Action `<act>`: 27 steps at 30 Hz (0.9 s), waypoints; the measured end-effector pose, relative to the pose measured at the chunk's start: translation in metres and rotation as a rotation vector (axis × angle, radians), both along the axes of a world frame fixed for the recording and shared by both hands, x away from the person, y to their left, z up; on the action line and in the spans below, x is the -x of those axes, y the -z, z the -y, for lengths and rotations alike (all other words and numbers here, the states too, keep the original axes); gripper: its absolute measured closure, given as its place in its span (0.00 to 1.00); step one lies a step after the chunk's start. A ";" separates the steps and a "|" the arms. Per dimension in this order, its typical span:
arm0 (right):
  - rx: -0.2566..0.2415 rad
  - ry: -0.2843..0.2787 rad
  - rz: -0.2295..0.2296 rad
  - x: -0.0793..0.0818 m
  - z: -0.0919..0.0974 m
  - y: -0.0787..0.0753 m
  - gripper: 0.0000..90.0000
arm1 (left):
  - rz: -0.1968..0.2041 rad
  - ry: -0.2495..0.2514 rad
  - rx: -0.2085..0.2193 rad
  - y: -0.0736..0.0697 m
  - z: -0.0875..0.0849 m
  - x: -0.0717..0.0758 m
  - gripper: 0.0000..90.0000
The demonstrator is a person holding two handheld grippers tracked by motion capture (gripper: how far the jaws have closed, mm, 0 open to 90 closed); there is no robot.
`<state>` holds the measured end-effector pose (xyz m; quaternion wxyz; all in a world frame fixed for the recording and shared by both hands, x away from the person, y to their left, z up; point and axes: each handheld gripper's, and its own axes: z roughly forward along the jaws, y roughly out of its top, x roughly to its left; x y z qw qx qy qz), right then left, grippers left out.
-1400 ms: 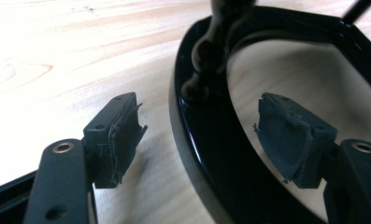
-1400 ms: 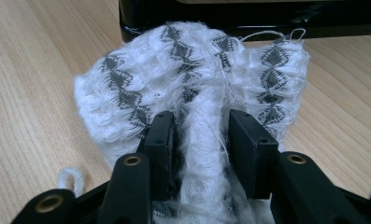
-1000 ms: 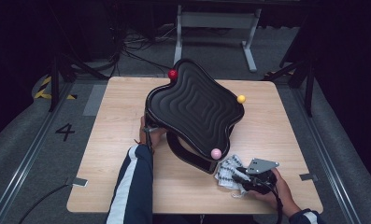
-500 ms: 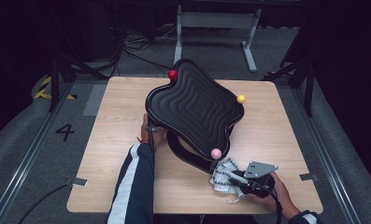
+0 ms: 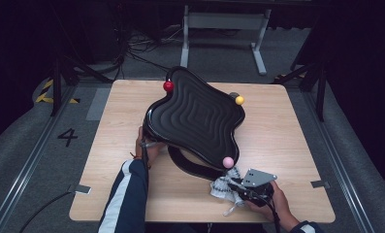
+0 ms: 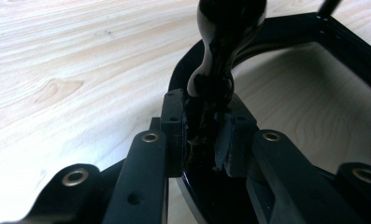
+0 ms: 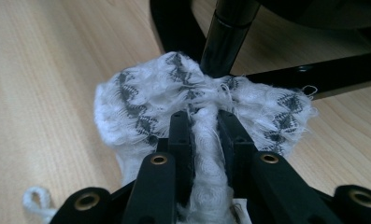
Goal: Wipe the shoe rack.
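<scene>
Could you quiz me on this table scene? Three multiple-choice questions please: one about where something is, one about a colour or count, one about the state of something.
1. Where does the white cloth lie?
A. at the table's near edge, by the right gripper
B. on top of the black wavy tray
C. on the floor

2. How many small coloured balls sit on the tray's rim?
A. one
B. three
C. five

3. What are the left gripper's jaws doing?
A. standing wide open over bare wood
B. clamped on a black part of the tray stand
C. holding the cloth

Answers:
1 A, the high view shows the cloth on the wooden table in front of the right hand.
2 B, a red ball, a yellow ball and a pink ball show.
3 B, the left gripper view shows both pads pressing the glossy black piece.
</scene>
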<state>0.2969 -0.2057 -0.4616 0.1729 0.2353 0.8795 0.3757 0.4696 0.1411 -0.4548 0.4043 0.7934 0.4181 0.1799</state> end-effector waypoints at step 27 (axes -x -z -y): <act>0.009 -0.031 0.186 0.007 -0.017 -0.005 0.89 | -0.006 0.021 0.005 0.000 -0.022 0.025 0.83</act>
